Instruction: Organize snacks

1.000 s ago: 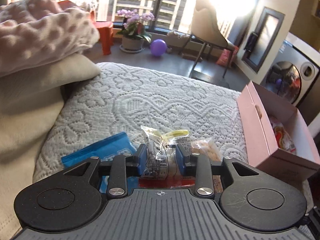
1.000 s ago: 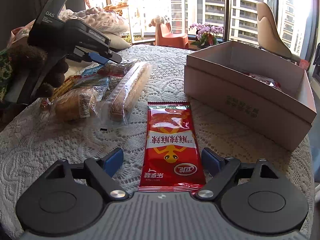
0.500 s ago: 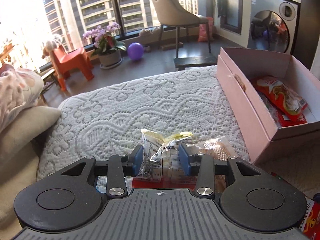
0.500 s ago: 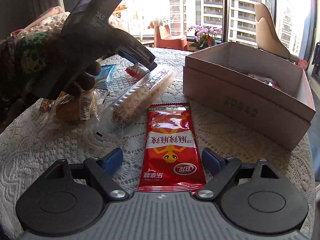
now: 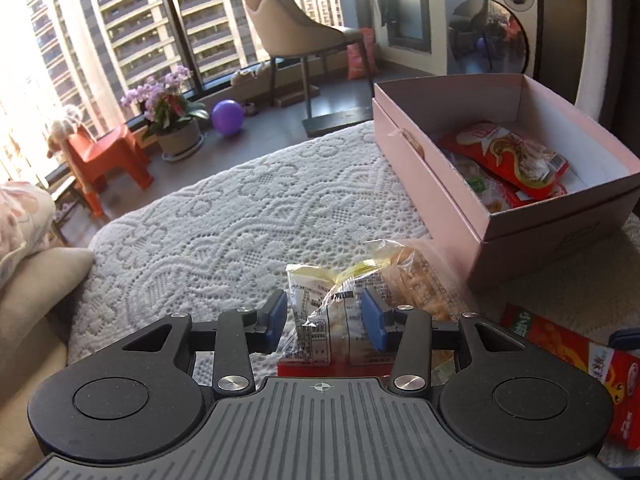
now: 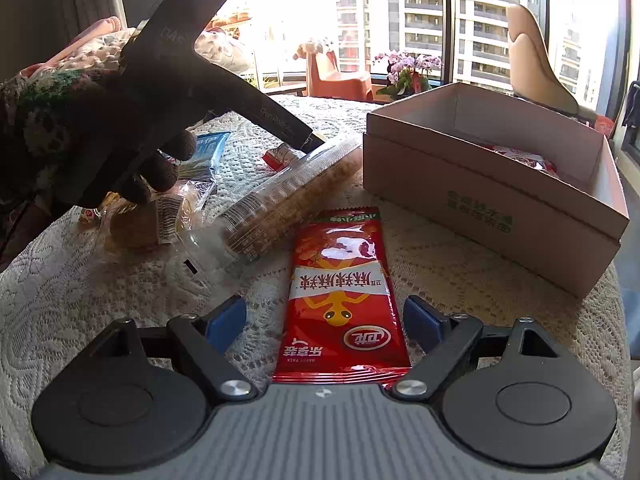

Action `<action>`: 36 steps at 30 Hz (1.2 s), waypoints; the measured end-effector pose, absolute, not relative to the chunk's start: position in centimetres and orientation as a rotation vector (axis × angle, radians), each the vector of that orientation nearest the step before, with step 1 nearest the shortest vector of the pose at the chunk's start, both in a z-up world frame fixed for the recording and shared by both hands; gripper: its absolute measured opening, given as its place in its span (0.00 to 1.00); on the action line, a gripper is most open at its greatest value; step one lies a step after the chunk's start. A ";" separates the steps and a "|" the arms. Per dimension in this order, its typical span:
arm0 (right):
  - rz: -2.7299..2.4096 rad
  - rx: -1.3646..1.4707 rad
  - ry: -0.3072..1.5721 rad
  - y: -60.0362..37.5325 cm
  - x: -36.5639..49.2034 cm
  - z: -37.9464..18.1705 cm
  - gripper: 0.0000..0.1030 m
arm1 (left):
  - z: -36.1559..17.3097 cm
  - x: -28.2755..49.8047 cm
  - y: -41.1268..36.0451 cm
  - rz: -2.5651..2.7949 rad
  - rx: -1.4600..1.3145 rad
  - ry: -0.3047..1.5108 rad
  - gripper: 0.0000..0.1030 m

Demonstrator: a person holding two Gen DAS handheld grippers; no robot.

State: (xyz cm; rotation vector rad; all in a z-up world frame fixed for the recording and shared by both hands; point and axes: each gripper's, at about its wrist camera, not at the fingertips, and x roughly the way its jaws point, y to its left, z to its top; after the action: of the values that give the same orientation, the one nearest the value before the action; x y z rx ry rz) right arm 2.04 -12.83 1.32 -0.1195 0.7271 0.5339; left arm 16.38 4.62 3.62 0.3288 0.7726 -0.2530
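Observation:
My left gripper (image 5: 325, 314) is shut on a small clear packet with a yellow end (image 5: 324, 312), held above the lace-covered table; the packet shows in the right wrist view (image 6: 286, 156) at that gripper's tip. A long clear cracker sleeve (image 6: 288, 196) lies under it, also visible in the left view (image 5: 424, 280). The pink box (image 5: 452, 196) holds red snack bags (image 5: 508, 156); in the right view the box (image 6: 492, 200) stands at the right. My right gripper (image 6: 325, 322) is open, its fingers either side of a red snack packet (image 6: 340, 288) lying flat.
A wrapped bun (image 6: 148, 220) and a blue packet (image 6: 204, 152) lie at the left of the table. The lace tablecloth (image 5: 224, 220) covers the round table. Cushions (image 5: 36, 280) lie left of it. A chair (image 5: 288, 36) and plant (image 5: 172, 112) stand by the window.
My left gripper has lifted and swung right toward the pink box with the small packet in it. The cracker sleeve has shifted with it. The right gripper has not moved.

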 end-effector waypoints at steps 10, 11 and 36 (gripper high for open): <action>0.524 -0.119 0.725 -12.9 2.0 1.3 0.84 | 3.5 16.3 4.5 -0.281 0.294 0.782 0.41; 0.524 -0.118 0.725 -12.9 2.0 1.3 0.84 | 3.5 16.2 4.5 -0.281 0.296 0.784 0.41; 0.493 0.048 0.766 -12.8 5.3 5.4 0.83 | 3.0 11.6 10.5 -0.228 0.028 0.828 0.39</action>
State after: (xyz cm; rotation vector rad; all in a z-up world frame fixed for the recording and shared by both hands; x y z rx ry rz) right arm 5.33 -12.75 5.45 0.0480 0.7658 0.4926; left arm 11.61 10.54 2.99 0.0279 0.8283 -0.2282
